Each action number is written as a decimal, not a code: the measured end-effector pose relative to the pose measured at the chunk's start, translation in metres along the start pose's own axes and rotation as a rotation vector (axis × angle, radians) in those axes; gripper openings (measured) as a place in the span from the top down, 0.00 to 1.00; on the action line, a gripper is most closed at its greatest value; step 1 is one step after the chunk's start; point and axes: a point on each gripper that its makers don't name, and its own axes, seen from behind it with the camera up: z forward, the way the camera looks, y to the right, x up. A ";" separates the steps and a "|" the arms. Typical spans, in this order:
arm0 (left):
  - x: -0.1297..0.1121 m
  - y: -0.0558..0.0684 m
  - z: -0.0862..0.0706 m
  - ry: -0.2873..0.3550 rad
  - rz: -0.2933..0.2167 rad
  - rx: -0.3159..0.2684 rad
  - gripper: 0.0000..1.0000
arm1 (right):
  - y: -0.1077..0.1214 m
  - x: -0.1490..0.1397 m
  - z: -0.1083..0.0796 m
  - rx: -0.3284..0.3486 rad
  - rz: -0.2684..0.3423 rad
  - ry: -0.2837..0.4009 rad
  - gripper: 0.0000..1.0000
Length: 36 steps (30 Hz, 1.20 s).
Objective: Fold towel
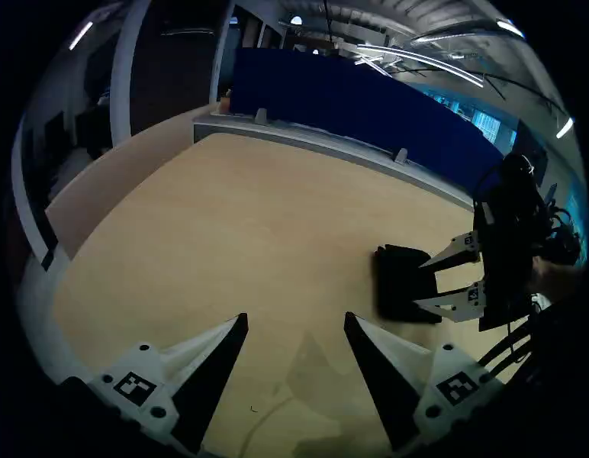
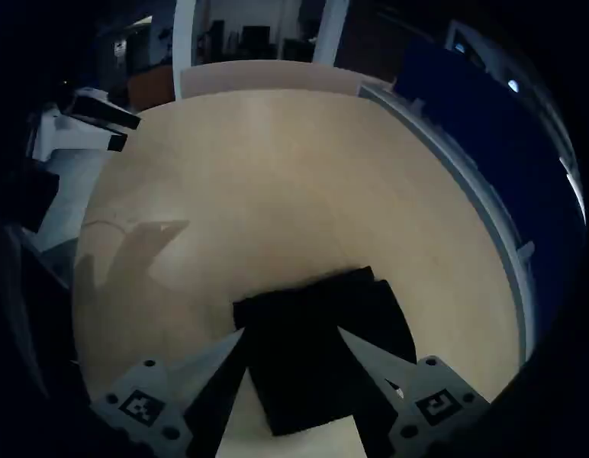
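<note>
Here the towel (image 2: 317, 351) lay as a compact dark block, apparently already folded, well inside the worktop's (image 1: 241, 221) far edge; my right gripper (image 2: 291, 330) at it and my left gripper (image 1: 294, 314) were both spread.

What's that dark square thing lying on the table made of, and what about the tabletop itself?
The black folded towel looks like soft, matte cloth. It lies in flat stacked layers with no shine, though it is too dark to make out any weave. The pale tabletop looks like smooth wood or wood-look laminate, going by its light beige colour, faint lengthwise streaks and a soft sheen. Which of the two is unclear.
</note>
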 end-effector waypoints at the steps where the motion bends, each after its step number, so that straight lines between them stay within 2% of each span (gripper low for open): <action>1: 0.000 0.000 0.000 0.000 0.000 -0.001 0.07 | 0.001 -0.002 -0.002 -0.005 0.015 0.000 0.26; 8: -0.001 0.002 0.004 -0.003 0.007 -0.005 0.07 | 0.003 -0.025 -0.013 -0.028 0.098 -0.013 0.26; 17: 0.000 0.007 0.010 -0.004 0.016 -0.016 0.07 | 0.002 -0.070 -0.032 -0.067 0.181 -0.058 0.26; 26: 0.002 0.012 0.015 -0.006 0.026 -0.024 0.07 | 0.001 -0.094 -0.034 -0.089 0.252 -0.080 0.27; 30: 0.003 0.013 0.014 -0.006 0.027 -0.026 0.07 | -0.001 -0.098 -0.031 -0.089 0.258 -0.087 0.31; 36: 0.003 0.012 0.012 -0.006 0.019 -0.024 0.07 | -0.003 -0.104 -0.027 -0.086 0.267 -0.101 0.44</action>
